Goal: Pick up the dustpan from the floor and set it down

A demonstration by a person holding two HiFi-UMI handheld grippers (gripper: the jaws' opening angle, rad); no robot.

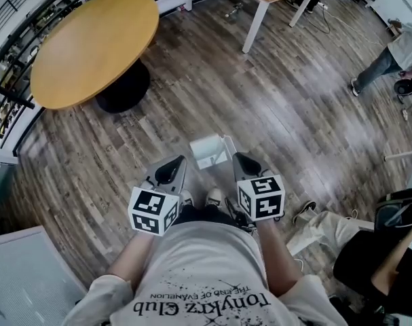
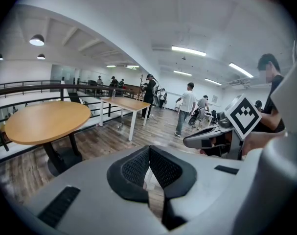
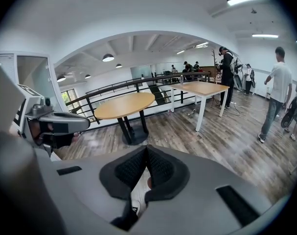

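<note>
Dustpan (image 1: 207,151) lay on the wooden floor (image 1: 280,114), just ahead of the person's shoes (image 1: 214,197) and well clear of the round table (image 1: 90,46). From the head view it sat between the two grippers' lines of aim, touched by neither. Left gripper (image 1: 173,167): pads together at the tips, nothing clamped. Right gripper (image 1: 242,161): likewise closed, with only floor and a pale shoe showing through the slit below the pads. Both were held close to the body, side by side and angled down and forward. My reading is that this was a resting carry: jaws closed because there was no load, and the hands straddling the dustpan so that either could drop to it. With the dustpan on the floor and both claws empty, the scene fits a moment before it was gripped, or one after it was put back down. The pictures did not settle which. Orientation: the dustpan showed as a pale, roughly rectangular body with a thin raised part along its right side, probably the handle or a wall. The long axis appeared to run away from the person, tilted slightly to the right in the head view. Which end was the mouth could not be made out.
</note>
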